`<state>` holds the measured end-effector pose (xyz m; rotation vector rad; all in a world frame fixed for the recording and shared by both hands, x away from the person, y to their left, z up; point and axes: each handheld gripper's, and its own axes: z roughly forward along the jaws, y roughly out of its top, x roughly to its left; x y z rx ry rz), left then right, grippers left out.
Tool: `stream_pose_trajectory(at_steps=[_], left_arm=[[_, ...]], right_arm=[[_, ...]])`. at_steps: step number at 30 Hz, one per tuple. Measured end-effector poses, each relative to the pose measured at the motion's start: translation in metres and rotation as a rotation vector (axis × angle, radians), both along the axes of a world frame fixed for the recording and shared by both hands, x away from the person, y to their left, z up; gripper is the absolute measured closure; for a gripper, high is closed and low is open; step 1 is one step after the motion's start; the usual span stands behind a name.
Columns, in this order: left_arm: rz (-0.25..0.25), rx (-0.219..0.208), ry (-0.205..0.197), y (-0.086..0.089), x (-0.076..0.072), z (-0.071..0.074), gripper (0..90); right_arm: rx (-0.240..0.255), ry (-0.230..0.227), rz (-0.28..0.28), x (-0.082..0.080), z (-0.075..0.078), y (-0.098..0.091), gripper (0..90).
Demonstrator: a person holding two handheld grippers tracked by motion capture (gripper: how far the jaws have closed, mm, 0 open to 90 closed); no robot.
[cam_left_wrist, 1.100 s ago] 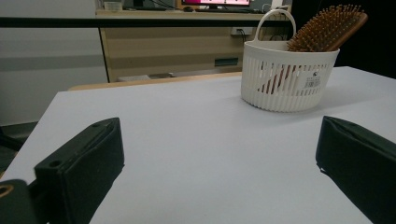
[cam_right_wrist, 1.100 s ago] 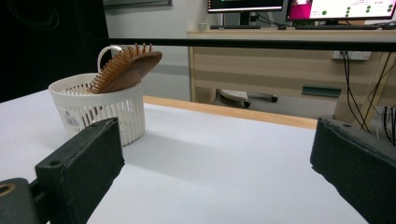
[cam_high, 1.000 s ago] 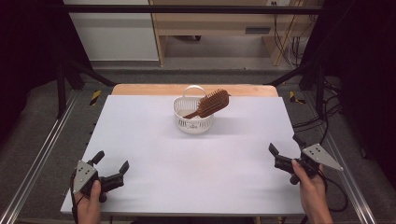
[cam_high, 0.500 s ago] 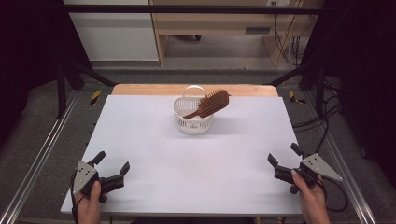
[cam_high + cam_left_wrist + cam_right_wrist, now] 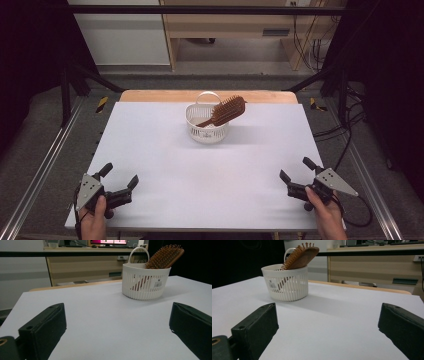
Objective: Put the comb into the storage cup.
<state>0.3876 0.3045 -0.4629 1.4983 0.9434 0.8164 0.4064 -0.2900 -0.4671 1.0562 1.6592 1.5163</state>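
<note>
Counting things: one basket (image 5: 207,126), one brush (image 5: 226,111) inside
Tools: two, left tool (image 5: 119,179) and right tool (image 5: 296,174), both open, holding nothing
Surface (image 5: 165,155): one

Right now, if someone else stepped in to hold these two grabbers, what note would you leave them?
Left gripper: open, holding nothing, low over the table's near left corner.
Right gripper: open, holding nothing, near right corner.
The wooden hairbrush leans in the white basket at the far middle of the white table, bristle head sticking out over the rim.
Done: brush appears stowed.
Left: apparently nothing; neither gripper is near it.
</note>
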Motion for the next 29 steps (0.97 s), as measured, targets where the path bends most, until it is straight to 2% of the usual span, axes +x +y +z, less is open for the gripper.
stream_pose_trajectory(at_steps=[12, 26, 29], left_arm=[[-0.011, -0.006, -0.007, -0.001, -0.001, 0.001, 1.1], [-0.026, -0.001, -0.018, -0.005, 0.000, 0.001, 1.1], [-0.030, 0.001, -0.017, -0.007, 0.000, 0.001, 1.0]], right_arm=[[0.005, 0.000, 0.047, 0.003, -0.004, 0.012, 2.8], [-0.042, -0.023, 0.084, 0.009, -0.008, 0.032, 2.7], [-0.039, -0.024, 0.093, 0.011, -0.008, 0.038, 2.8]])
